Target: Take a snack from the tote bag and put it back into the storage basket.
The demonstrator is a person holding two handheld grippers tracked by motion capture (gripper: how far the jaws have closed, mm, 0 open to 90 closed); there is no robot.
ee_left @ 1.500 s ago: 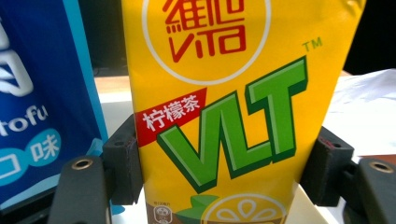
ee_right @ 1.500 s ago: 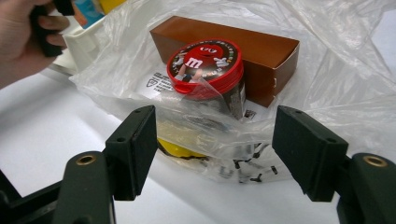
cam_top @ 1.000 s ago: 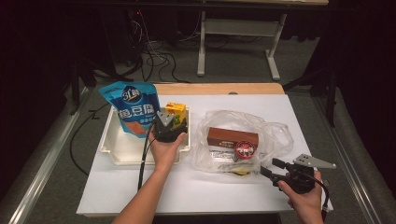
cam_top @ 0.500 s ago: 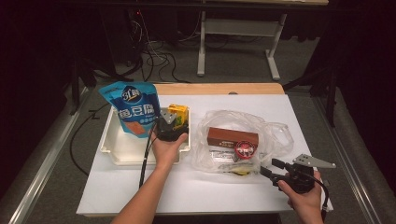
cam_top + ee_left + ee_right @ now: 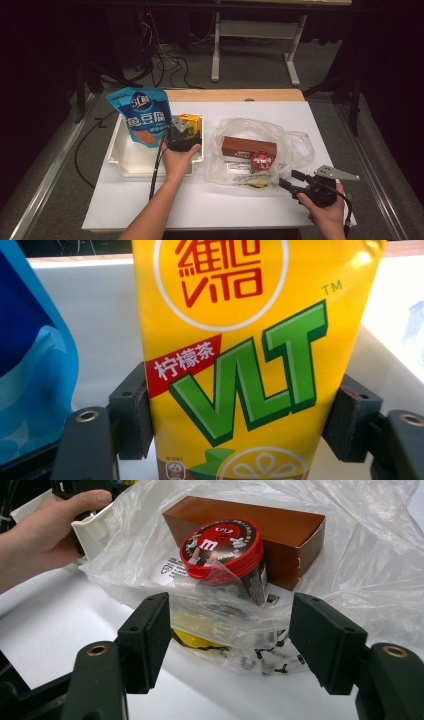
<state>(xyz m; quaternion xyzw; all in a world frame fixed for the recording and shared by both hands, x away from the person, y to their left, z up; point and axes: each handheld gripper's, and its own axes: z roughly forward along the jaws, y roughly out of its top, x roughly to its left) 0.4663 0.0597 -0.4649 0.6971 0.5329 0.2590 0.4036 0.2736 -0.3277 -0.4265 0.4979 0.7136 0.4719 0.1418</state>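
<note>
Yellow carton clamped over the tray, bag waiting

Yellow lemon-tea carton (image 5: 250,355) sits upright between the pads of my left tongs (image 5: 183,134), and in the left gripper view both pads press flat on its sides, so I read that as a firm grip. From the high view the carton stands inside the white tray (image 5: 131,160), at its right end, just beside the blue snack pouch (image 5: 142,116) that leans in the same tray. Whether its base rests on the tray floor I cannot tell.

My right tongs (image 5: 230,642) hang released, jaws wide and nothing between them, aimed at the clear plastic bag (image 5: 370,555) on the desk (image 5: 200,200). Inside the bag lie a brown box (image 5: 280,530) and a red-lidded candy tub (image 5: 222,547), the tub touching the box's front.

I judge the step in hand to be the placing of the carton in the tray. If so, the next move calls for easing the left jaws apart only once the carton stands on its own, then backing straight out so the pads do not tip it against the pouch. The right side must find a rigid thing, not loose film.
</note>
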